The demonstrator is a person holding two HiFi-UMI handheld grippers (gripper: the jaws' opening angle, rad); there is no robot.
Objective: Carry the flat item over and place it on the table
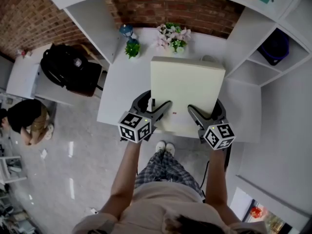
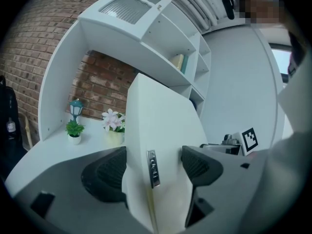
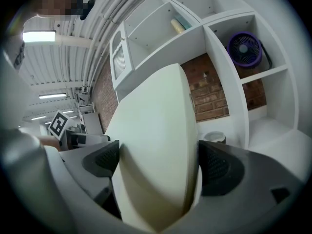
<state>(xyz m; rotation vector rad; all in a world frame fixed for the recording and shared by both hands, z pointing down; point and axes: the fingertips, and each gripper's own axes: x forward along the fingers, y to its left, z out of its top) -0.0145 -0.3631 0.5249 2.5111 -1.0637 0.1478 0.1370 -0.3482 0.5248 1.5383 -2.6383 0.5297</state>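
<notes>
A flat cream-white laptop (image 1: 186, 91), lid closed, is held level above the white table (image 1: 122, 89). My left gripper (image 1: 163, 108) is shut on the laptop's near left edge, and my right gripper (image 1: 194, 112) is shut on its near right edge. In the left gripper view the laptop (image 2: 161, 145) fills the gap between the two black pads, with a small silver badge on its edge. In the right gripper view the same laptop (image 3: 156, 155) is clamped between the pads, its rounded corner toward the camera.
At the back of the table stand a small green plant (image 1: 132, 48), a little lamp figure (image 1: 126, 31) and a pot of pink flowers (image 1: 172, 37). White shelving (image 1: 263, 57) flanks the table on both sides, with a brick wall behind. A black bag (image 1: 68, 68) lies on a side table, left.
</notes>
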